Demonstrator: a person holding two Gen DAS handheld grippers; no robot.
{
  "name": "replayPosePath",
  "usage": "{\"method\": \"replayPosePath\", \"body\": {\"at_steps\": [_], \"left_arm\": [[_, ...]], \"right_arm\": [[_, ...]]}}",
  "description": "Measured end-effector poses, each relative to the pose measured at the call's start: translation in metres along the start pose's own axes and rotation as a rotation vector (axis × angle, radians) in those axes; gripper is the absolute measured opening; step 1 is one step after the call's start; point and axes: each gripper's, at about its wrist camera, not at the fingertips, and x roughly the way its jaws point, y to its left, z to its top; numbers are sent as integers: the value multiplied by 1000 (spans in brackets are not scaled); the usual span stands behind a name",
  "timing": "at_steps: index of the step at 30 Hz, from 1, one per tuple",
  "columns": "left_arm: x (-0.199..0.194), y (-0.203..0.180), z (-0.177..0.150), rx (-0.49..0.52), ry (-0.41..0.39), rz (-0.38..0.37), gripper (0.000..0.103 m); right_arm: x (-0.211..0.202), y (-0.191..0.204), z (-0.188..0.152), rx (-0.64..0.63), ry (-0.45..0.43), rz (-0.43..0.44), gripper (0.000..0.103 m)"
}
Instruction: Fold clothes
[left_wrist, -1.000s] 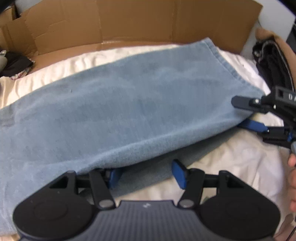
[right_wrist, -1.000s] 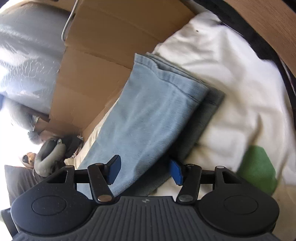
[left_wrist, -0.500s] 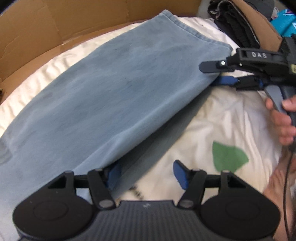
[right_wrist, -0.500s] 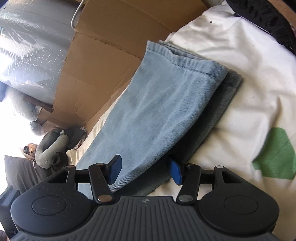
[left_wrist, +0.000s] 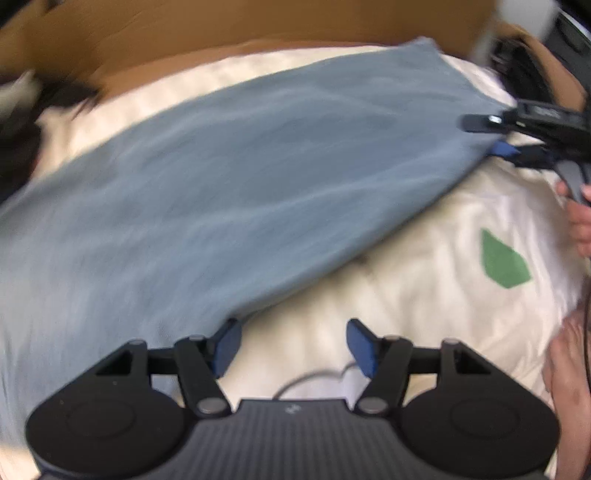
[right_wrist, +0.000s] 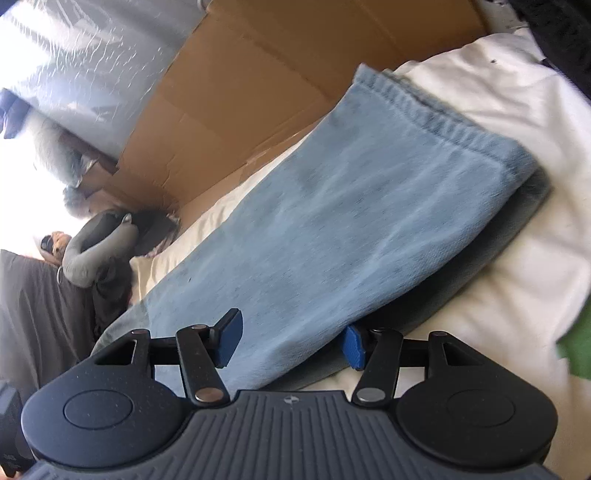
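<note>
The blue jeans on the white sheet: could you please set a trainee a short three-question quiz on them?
1. True or false: the left gripper is shut on the blue jeans.
2. What colour is the patch on the white sheet?
3. The right gripper is: A open around the jeans' edge; B clear of them.

Key: 1 false, its jaws are open; 2 green; 3 A.

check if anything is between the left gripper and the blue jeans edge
Nothing visible is. The left gripper is open with the blue jeans edge right at its left pad; only bare white sheet lies between the pads.
</note>
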Motion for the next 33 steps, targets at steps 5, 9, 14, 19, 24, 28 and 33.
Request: {"method": "replayPosePath", "body": {"at_steps": [5, 9, 14, 19, 24, 28, 33], "left_arm": [[4, 19, -26, -173, -17, 59, 66], [4, 23, -43, -194, -35, 99, 66], [5, 44, -59, -283, -61, 190, 69], [5, 63, -72, -353, -93, 253, 70], [1, 84, -85, -445, -114, 267, 69], [-10, 95, -88, -487, -171, 283, 65], [-24, 109, -93, -541, -243, 304, 54]], "right_arm": [[10, 14, -10, -36, 40, 12, 62], [17, 28, -18, -83, 66, 21, 62], [26, 47, -29, -175, 82, 5, 63], [36, 63, -39, -206, 117, 28, 63], [45, 80, -47, -271, 154, 30, 64], [52, 90, -49, -308, 178, 43, 66], [61, 116, -54, -405, 194, 70, 66]]}}
